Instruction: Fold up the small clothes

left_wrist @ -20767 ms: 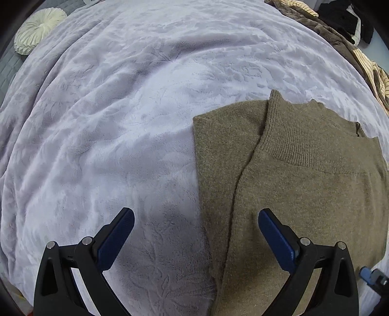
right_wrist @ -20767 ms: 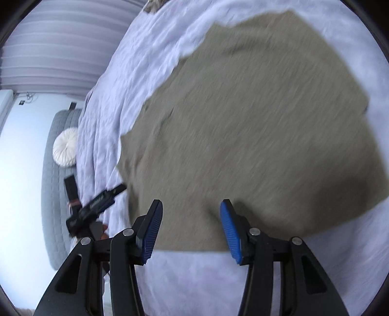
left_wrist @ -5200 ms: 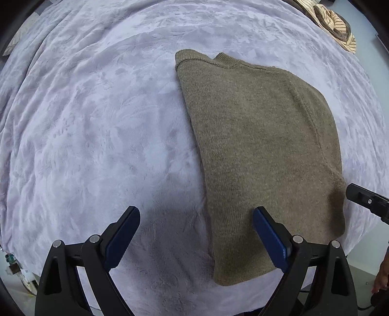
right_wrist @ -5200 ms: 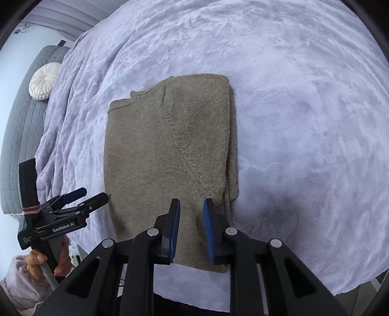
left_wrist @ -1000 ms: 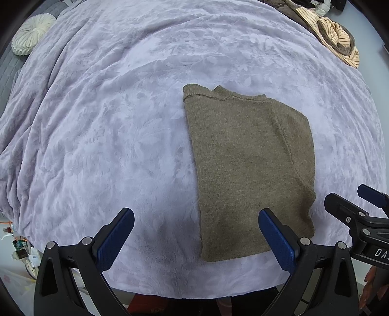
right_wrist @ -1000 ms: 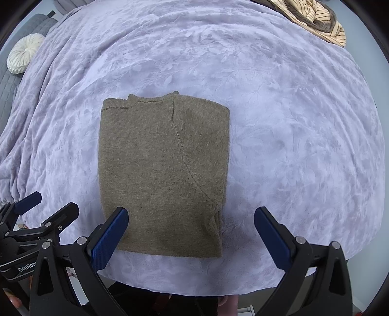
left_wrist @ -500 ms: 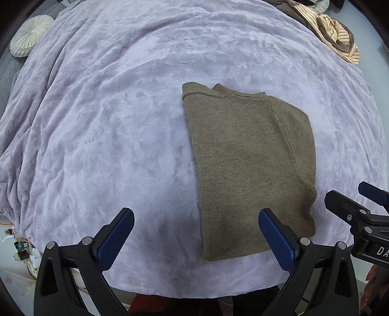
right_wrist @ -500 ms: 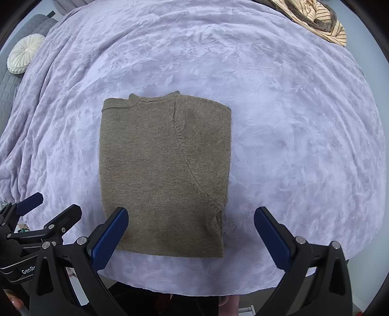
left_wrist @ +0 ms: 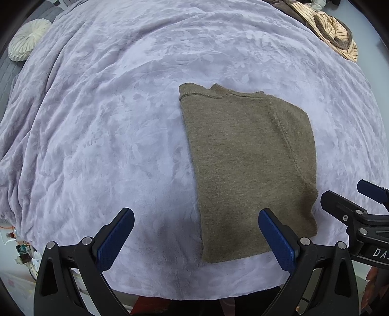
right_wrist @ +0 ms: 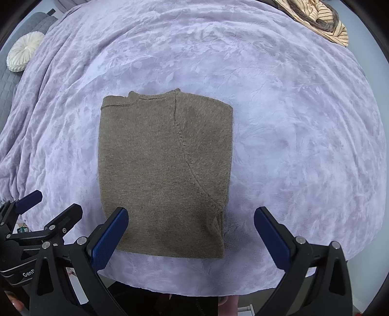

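Your left gripper (left_wrist: 195, 239) hangs with its jaws spread wide, holding nothing, and your right gripper (right_wrist: 190, 239) is just as wide and just as empty. The folded olive sweater (right_wrist: 163, 175) lies flat on the lilac bedspread (right_wrist: 291, 126), near its front edge.

From the left wrist, the sweater (left_wrist: 248, 170) sits ahead of the right-hand jaw, its near hem running behind that jaw's blue pad; the left-hand jaw stands over bare bedspread (left_wrist: 109, 136). The right gripper (left_wrist: 364, 206) shows at the far right of this view, beside the sweater's right edge.

From the right wrist, the sweater lies ahead and between the jaws, nearer the left-hand one, whose pad overlaps its near left corner. Here the left gripper (right_wrist: 39, 206) shows low at the left. Whether either gripper touches the cloth is hard to judge.

Both views catch a round cream cushion (right_wrist: 24, 52) far left and striped clothes (right_wrist: 321, 19) far right.
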`<state>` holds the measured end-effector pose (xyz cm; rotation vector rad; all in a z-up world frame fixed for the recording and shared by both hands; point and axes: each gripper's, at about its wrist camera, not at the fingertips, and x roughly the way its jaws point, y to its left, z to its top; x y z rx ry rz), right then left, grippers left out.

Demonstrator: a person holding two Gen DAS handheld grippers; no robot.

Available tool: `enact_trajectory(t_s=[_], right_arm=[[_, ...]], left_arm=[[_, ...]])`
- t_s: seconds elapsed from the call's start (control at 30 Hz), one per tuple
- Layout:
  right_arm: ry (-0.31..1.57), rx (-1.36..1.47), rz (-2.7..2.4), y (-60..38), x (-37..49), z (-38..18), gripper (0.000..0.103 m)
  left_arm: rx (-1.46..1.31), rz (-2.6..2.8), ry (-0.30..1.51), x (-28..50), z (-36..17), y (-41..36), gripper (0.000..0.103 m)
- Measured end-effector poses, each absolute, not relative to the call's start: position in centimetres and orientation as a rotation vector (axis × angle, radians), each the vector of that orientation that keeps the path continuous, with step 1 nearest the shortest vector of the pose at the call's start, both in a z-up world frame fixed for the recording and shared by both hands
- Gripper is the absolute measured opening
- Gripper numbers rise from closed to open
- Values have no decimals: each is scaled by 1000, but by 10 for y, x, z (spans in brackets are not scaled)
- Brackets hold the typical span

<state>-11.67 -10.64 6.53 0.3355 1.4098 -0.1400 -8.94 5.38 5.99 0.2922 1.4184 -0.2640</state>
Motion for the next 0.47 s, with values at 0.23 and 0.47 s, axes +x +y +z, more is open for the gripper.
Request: enact_trajectory(t_s=[0.23,0.47], right_arm=[[1418,325,-134,-108,-113,63,103],[1423,328,-134,-114,-109,60,103]], left_arm=[[280,-257,1427,-88,56,57,102],[289,-270,1426,-85,53,58,102]])
